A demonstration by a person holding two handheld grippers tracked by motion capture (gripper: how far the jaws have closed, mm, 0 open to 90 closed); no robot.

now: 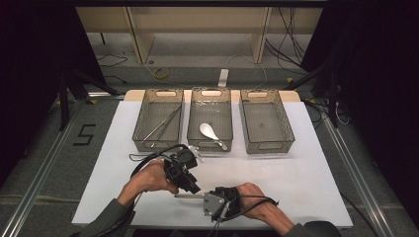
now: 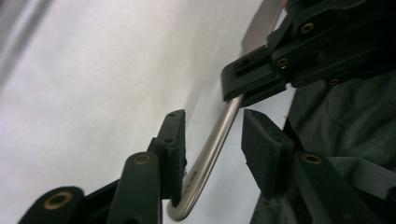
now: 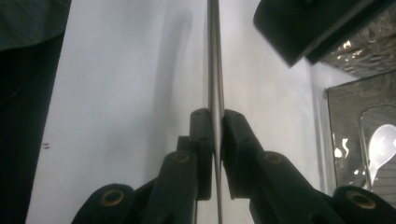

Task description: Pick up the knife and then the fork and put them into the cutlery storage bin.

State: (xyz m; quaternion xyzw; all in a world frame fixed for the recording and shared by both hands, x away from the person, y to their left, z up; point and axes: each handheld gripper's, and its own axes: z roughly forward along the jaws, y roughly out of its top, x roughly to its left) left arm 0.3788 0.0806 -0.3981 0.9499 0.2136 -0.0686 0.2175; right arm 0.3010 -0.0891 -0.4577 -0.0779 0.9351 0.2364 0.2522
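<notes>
Between the pads of your right tool (image 3: 215, 140) runs a slim silver metal utensil handle (image 3: 215, 70), and the jaws are clenched tight on it, both pads pressing its flat sides. Ahead of that tool, the handle stretches out above the white tabletop (image 1: 306, 168) towards your left tool (image 2: 212, 140). There its curved end lies in the gap between the jaws, which stand parted; whether the handle rests against the left-hand pad is hard to tell, but the other pad is clear of it. From above, your two tools sit close together near the front edge of the tabletop, the handle bridging them. Beyond the left tool stand three clear plastic baskets (image 1: 267, 123) in a row; the middle one holds a white plastic spoon (image 1: 208, 131), the one to its left thin metal sticks (image 1: 163, 124).
</notes>
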